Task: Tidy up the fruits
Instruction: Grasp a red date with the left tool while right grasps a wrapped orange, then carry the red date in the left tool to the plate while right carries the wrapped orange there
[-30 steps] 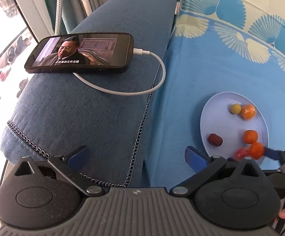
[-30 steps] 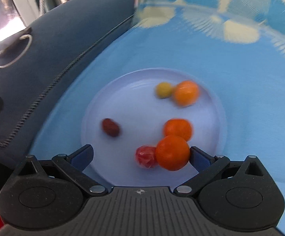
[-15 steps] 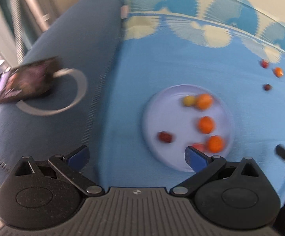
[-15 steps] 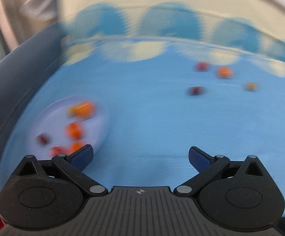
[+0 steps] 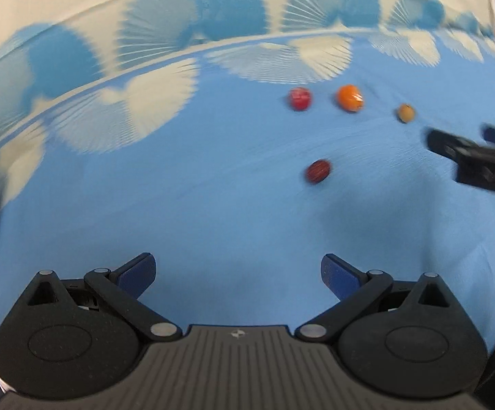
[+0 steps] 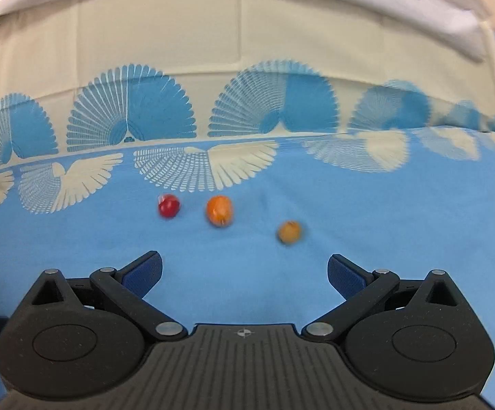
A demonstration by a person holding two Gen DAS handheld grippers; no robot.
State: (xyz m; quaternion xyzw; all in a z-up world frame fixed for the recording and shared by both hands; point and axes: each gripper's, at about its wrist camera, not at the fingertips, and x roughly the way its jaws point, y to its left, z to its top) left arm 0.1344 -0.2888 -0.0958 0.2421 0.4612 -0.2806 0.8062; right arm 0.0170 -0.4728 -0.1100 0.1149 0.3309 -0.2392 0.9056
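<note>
Both claws, left (image 5: 237,270) and right (image 6: 244,271), are gaping empty; the red fruit (image 6: 168,206), orange fruit (image 6: 219,210) and tan fruit (image 6: 289,232) are lying at 12 o'clock on the blue cloth (image 6: 401,222).

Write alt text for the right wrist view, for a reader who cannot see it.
Three small fruits lie apart on a blue cloth with white fan patterns: a red one, an orange one and a yellowish one, left to right. The open, empty right hand-held gripper fills the lower foreground, pointing toward them. The image is slightly blurred.

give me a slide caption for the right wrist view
Open right gripper faces a red fruit, orange fruit and tan fruit on the blue cloth.
</note>
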